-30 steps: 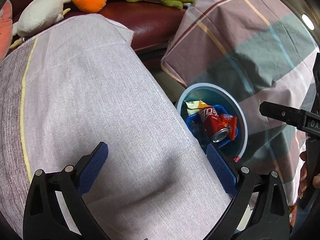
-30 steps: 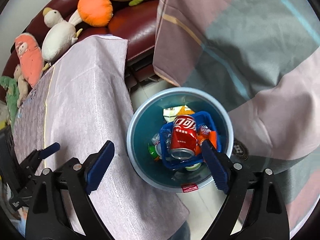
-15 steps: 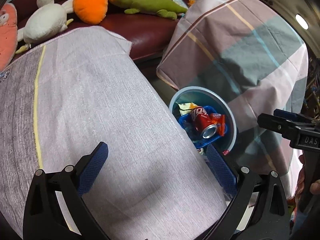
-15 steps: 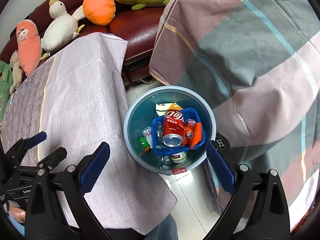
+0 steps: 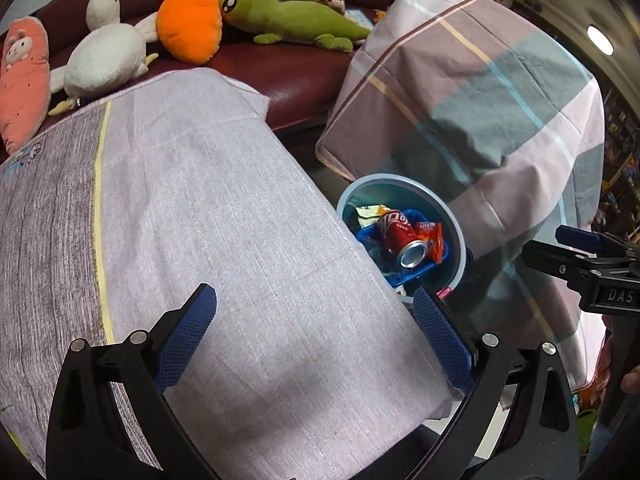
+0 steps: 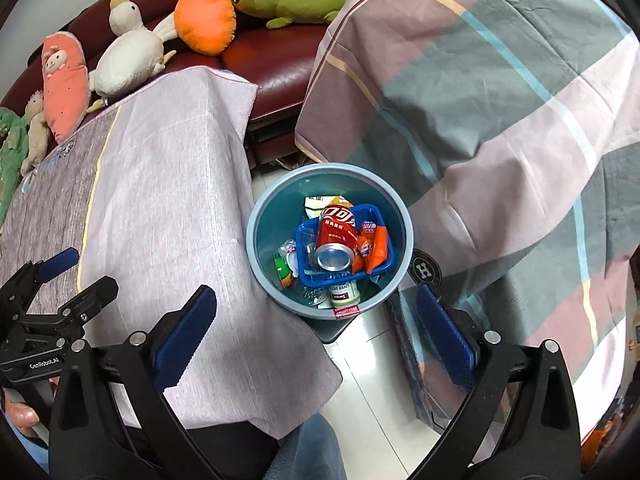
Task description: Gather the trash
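Cloth-draped worktop [image 5: 208,216] lies under the empty, released left gripper [image 5: 316,332]; ahead of the equally released right gripper [image 6: 316,332], the bin [image 6: 262,216] holds a red can [image 6: 336,232]

The can [image 6: 336,236] lies in the basket [image 6: 386,258] inside the bin [image 6: 256,216], right of the table [image 6: 168,208].

Both views are evenly and brightly lit from overhead; a ceiling lamp [image 5: 600,40] glares white at the left view's upper right. A soft shadow falls on the tablecloth [image 5: 240,360] near the fingers [image 5: 188,332]. Fisheye bending curves everything toward the black corners (strongest at the rim). Focus is sharp, without motion blur.
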`<action>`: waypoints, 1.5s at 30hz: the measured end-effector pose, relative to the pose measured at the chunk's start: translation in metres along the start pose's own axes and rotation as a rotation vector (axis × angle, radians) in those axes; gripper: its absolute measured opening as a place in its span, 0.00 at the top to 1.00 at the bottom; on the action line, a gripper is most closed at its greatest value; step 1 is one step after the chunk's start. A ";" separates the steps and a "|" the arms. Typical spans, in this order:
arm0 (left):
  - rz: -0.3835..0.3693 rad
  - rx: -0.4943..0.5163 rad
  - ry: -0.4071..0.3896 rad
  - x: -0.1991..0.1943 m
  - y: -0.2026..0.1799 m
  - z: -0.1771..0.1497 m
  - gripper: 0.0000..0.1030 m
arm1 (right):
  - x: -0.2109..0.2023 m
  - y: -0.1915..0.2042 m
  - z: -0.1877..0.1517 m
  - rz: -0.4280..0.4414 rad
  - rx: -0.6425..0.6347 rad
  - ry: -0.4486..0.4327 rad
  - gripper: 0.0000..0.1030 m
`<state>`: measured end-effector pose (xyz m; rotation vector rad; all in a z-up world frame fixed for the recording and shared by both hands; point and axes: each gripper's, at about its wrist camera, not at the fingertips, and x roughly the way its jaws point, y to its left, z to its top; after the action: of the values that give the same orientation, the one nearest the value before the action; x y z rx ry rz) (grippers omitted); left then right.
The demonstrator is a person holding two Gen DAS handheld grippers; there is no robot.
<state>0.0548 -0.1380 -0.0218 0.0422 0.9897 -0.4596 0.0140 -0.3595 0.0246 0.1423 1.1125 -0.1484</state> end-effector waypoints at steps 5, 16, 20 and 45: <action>0.007 0.001 0.001 -0.002 -0.001 -0.003 0.04 | -0.002 0.000 -0.002 -0.004 -0.007 -0.002 0.07; 0.014 -0.005 0.024 0.008 -0.002 -0.005 0.04 | 0.005 0.001 -0.003 -0.009 -0.019 0.011 0.07; 0.015 -0.009 0.036 0.015 -0.001 -0.004 0.04 | 0.012 -0.001 -0.002 -0.011 -0.013 0.024 0.07; 0.038 0.031 0.019 0.043 -0.006 -0.004 0.04 | 0.055 -0.008 0.009 -0.005 -0.002 0.078 0.07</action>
<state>0.0693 -0.1575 -0.0583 0.0930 0.9988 -0.4399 0.0441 -0.3720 -0.0213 0.1446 1.1908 -0.1475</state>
